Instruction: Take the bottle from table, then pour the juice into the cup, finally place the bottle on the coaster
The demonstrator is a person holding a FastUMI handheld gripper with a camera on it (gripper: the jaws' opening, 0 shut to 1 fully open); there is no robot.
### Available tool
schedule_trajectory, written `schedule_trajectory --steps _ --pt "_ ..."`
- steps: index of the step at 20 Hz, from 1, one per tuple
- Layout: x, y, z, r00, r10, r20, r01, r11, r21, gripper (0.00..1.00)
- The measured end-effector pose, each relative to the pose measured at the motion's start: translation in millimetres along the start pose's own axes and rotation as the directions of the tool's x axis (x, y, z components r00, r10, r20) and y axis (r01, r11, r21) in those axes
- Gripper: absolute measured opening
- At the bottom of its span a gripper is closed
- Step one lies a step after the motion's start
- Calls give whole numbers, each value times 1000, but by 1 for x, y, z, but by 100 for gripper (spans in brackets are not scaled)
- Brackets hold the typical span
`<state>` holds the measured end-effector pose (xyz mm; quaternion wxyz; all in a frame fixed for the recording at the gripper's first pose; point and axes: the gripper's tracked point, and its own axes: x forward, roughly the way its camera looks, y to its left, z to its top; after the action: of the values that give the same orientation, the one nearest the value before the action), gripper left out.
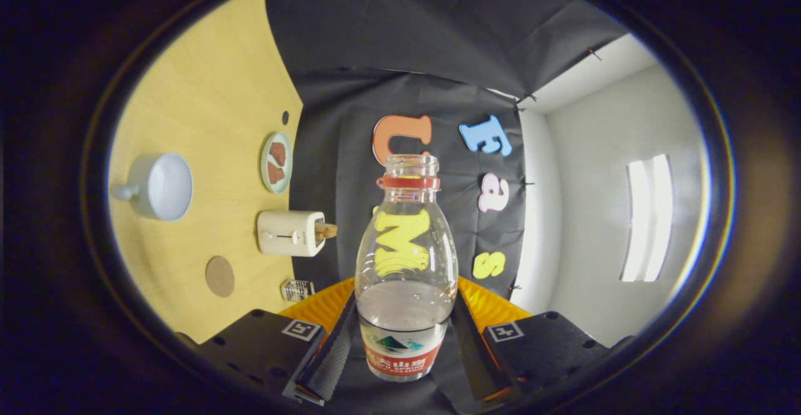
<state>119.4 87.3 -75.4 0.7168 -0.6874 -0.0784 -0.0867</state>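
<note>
**Bottle in the grip, rolled over toward the cup**

Nearest in, the gripper [403,346] is seen with both fingers pressed against the lower sides of the bottle [405,265], right around the labelled band, so the bottle is being pinched between them rather than just sitting in the gap. The cap is off and the neck is open. Clear liquid is held in the lower part, roughly up to where the body starts to narrow (it looks more like water than juice, but that is what the task calls it).

The whole scene is rolled in the gripper view: the table [206,89] is stood up along one side, which suggests the bottle is being carried tilted, or is about to be tipped.

Further out on the table, a round coaster [219,276] is found closest, then a toaster [292,233] with a slice poking out, and a small clear object just beside it that can't be identified. Beyond those, the cup [160,186] is set well apart from the bottle's mouth, with a plate [276,162] of food past it.

What could go wrong: with an open neck and a low grip, juice could be spilled onto the table if the tilt is deepened before the mouth is over the cup. A smooth wet bottle could also be rotated or slipped between the fingers mid-pour.
</note>
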Motion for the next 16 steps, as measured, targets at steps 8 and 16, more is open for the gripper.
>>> schedule_trajectory --steps 8,16 --pt "18 36 -25 993 105 -56 -74 915 396 82" --pt "39 61 -48 980 194 -43 -92 630 771 82"
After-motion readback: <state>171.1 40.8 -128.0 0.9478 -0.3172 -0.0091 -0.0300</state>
